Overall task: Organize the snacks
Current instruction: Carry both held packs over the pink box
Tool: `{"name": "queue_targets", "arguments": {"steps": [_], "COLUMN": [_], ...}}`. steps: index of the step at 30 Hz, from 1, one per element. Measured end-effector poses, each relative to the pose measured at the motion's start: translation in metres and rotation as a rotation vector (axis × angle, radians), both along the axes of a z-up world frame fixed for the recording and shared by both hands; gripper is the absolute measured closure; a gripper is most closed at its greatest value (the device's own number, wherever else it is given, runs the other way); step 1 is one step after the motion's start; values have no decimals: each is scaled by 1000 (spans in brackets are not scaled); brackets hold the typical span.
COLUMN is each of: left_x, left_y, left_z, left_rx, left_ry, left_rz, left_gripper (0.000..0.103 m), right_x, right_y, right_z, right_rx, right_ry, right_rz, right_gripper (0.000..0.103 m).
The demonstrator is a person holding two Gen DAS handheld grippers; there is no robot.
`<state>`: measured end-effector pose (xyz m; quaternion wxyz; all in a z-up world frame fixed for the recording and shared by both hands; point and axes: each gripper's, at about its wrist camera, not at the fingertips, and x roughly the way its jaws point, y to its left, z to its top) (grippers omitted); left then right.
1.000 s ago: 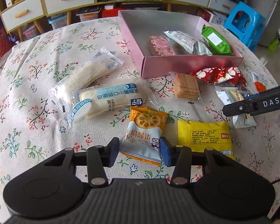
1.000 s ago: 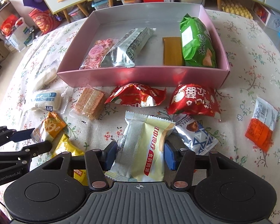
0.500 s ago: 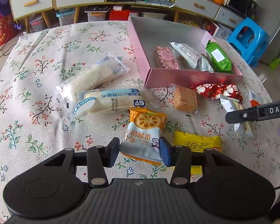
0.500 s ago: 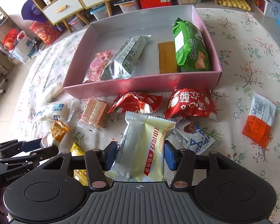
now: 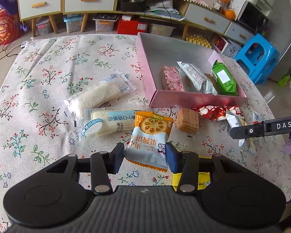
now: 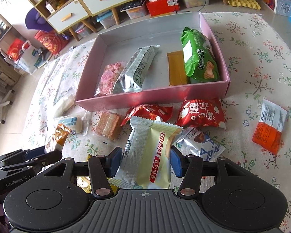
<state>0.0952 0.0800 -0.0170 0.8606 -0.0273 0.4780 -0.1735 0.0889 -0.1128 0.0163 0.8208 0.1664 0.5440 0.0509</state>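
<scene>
My left gripper (image 5: 145, 158) is shut on an orange-and-white jam biscuit packet (image 5: 151, 136), held just above the floral tablecloth. My right gripper (image 6: 145, 161) is shut on a pale yellow-and-silver packet (image 6: 151, 145), also off the cloth. The pink box (image 6: 145, 99) lies beyond both grippers. It holds a pink bar (image 6: 108, 77), a silver packet (image 6: 135, 69), a flat mustard packet (image 6: 176, 68) and a green packet (image 6: 197, 56). In the right wrist view the left gripper (image 6: 38, 155) shows at the lower left.
Loose on the cloth lie two red packets (image 6: 201, 114), a wafer pack (image 6: 106, 126), a silver-blue packet (image 6: 201, 143), an orange-white packet (image 6: 269, 128), two white bread packets (image 5: 100, 95) and a yellow packet (image 5: 201, 176). Cabinets and a blue stool (image 5: 258, 58) stand beyond the table.
Both grippers keep their packets. The right one has risen slightly with its packet. The left one has rolled, so more of the room shows behind the table.
</scene>
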Motion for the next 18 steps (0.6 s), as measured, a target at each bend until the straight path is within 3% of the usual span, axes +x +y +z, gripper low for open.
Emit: {"name": "queue_targets", "arguments": {"steps": [18], "left_x": [18], "left_y": [-2], "left_z": [15], "left_rx": [-127], "left_ry": [-46], "left_rz": [95], "left_gripper": [61], "right_x": [17], "right_y": [-14], "right_z": [19], "right_rx": [104], "right_ry": [-88], "right_rz": [-75], "right_gripper": [51]}}
